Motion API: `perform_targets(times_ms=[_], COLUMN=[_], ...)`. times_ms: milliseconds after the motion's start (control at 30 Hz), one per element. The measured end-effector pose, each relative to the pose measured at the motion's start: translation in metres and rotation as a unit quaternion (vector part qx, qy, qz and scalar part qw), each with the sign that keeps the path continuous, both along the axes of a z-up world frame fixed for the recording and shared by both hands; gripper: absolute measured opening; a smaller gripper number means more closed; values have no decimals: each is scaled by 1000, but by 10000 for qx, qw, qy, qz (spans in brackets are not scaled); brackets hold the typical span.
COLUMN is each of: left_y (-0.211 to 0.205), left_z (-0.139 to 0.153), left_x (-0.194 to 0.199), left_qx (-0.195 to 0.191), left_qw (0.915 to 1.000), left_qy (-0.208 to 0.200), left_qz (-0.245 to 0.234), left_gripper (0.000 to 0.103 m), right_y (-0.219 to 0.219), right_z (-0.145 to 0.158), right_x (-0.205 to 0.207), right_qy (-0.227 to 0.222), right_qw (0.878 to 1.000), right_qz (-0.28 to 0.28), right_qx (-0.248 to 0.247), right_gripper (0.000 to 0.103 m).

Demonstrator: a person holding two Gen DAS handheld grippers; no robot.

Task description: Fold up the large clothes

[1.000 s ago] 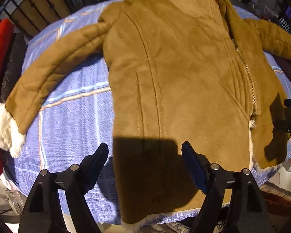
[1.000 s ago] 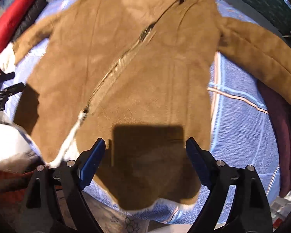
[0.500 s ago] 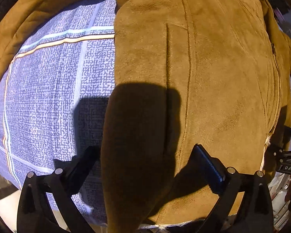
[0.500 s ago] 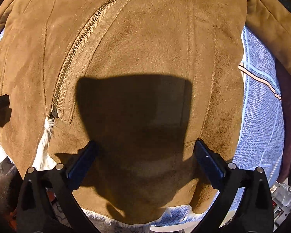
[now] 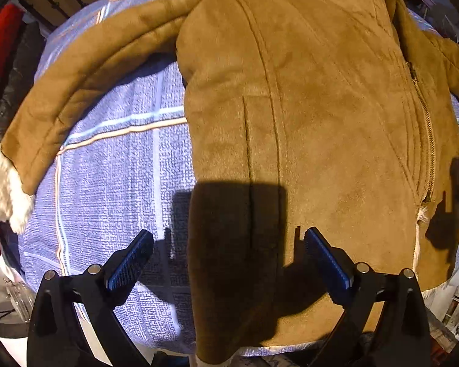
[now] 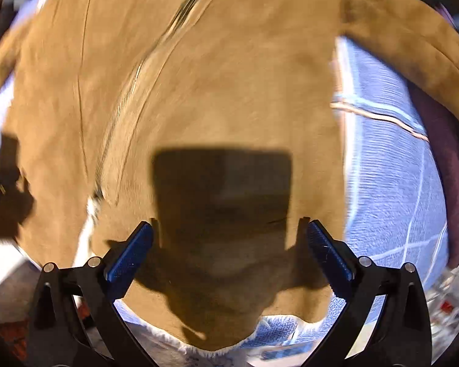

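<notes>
Coat (image 5: 306,116) spread flat — both tools (image 5: 226,260) (image 6: 229,250) point down, seemingly released, empty.

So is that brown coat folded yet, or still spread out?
Spread out. The coat lies flat on the blue bedspread, its sleeve stretched sideways, no fold anywhere.

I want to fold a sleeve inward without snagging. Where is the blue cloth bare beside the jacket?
Bare blue cloth lies between the jacket body and its outstretched sleeve; in the right wrist view another patch sits under the other sleeve. The middle is all jacket.
</notes>
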State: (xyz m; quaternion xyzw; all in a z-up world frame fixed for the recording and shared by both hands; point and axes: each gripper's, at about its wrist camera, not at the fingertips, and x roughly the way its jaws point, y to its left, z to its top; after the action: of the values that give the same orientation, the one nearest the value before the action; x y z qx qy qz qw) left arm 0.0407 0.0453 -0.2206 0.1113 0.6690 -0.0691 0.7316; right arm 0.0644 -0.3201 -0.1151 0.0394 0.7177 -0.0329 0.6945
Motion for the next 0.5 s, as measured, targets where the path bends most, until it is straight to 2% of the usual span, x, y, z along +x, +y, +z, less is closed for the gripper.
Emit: perform_targets(times_ms=[100,233,300,367,433,500], left_y=[-7,-27,-45,-59,-70,-83], left_z=[20,40,42,49,56,60], left_x=[5,1,-8,-14,-19,-23], left_qx=[173,22,16,91,143,194], left_qw=[9996,9992,9991,9986,9975,9960], left_qy=[-209,-312,-361,-525,-667,-782], left_qz=[71,264,224,55,-174,-375], left_gripper=[97,97,97,97,97,97], right_y=[-58,-159,-212,-272,-311,-341], right_z=[33,69,81,89,91,101], right_x=[-1,1,-6,-17,-31,-41], right_qy=[-625,-1150,-1414,-1598,-1729,-1859], right_qw=[9944,9764,9597,9363,9117,8928], right_qz=[-847,-1823,-2424,-3125,-3727,-4101], right_qx=[27,-141,-129,-109,-68,-133], right_gripper=[98,98,98,98,98,98])
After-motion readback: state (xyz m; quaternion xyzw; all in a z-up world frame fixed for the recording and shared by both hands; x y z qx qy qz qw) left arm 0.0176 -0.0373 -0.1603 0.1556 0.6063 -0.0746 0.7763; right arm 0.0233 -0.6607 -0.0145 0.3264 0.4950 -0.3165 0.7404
